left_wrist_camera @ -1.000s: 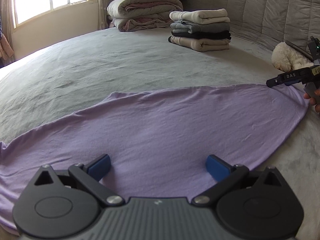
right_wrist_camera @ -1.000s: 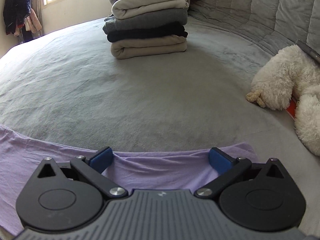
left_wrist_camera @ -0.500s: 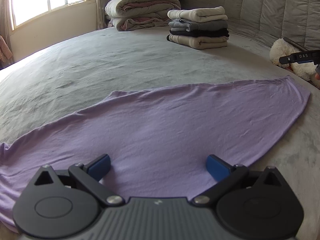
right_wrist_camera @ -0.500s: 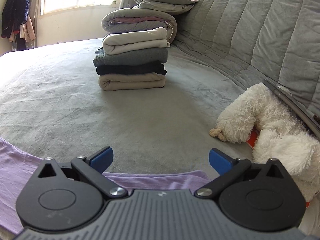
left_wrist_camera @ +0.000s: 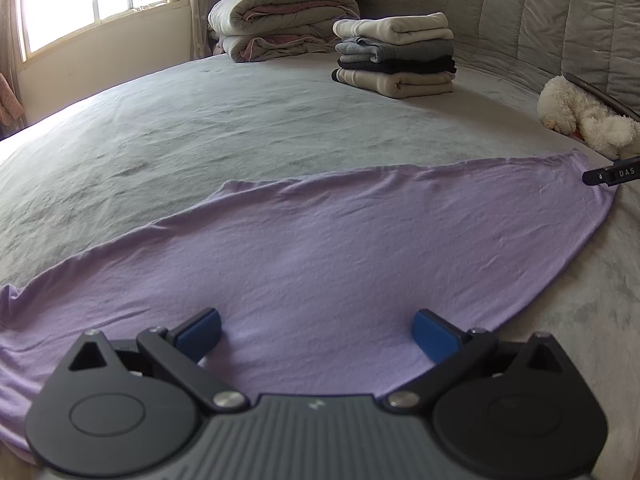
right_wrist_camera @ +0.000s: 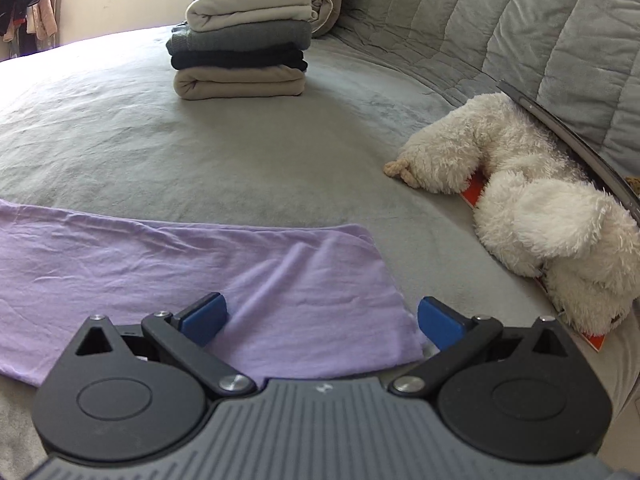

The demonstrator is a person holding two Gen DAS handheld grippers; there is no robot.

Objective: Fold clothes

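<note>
Lilac garment (left_wrist_camera: 360, 248) lies spread flat on the bed (left_wrist_camera: 200, 120). Left claw (left_wrist_camera: 316, 334) and right claw (right_wrist_camera: 320, 320) both spread wide, empty; the right has drawn back, exposing more cloth.

A garment (left_wrist_camera: 340, 248) lies spread flat on the bed (left_wrist_camera: 200, 120), and every other thing sits relative to it. Behind it, well apart, a stack of folded clothes (left_wrist_camera: 396, 56) rests on the bed, with rolled bedding (left_wrist_camera: 280, 24) behind and left of that stack. To the right of the garment's far corner lies a plush toy (right_wrist_camera: 520, 200), against the quilted backrest (right_wrist_camera: 520, 40).
</note>
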